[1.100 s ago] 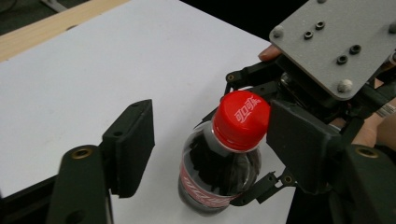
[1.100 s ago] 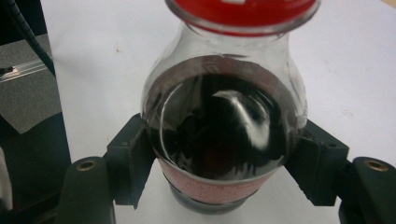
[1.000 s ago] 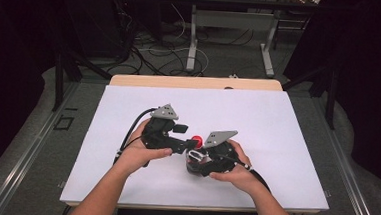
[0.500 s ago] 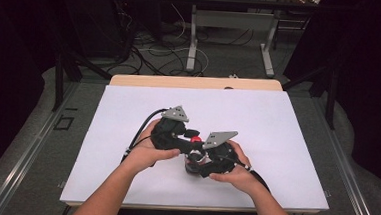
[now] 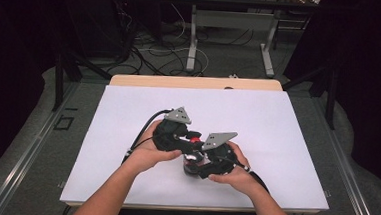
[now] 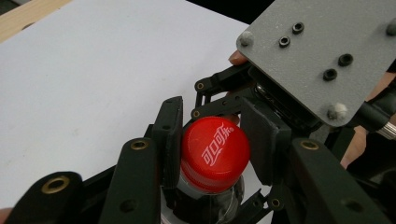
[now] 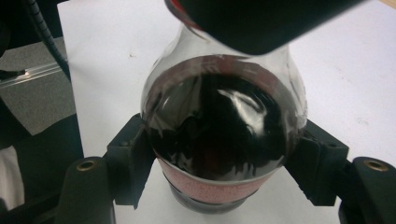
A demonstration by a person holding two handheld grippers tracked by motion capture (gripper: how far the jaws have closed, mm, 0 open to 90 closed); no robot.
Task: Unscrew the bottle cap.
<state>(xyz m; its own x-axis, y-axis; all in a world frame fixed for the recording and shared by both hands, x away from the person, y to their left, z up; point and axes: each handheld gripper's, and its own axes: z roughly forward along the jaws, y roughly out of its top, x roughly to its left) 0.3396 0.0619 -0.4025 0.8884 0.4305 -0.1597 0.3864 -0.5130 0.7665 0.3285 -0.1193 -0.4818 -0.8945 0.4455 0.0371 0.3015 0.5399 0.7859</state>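
The left gripper [image 6: 212,140] has just been closing, and its pads [image 6: 170,135] now clamp the red cap [image 6: 215,154] of a cola bottle [image 7: 217,126]. The right gripper [image 7: 219,163] is clamped on the bottle's body, just below the cap. The bottle stands on the white table sheet [image 5: 277,128], near its front edge.

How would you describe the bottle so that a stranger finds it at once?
On the white table, look between the two hands near the front edge. The bottle stands there: clear, holding dark liquid, with a red cap bearing white writing, the one red spot among black grippers.
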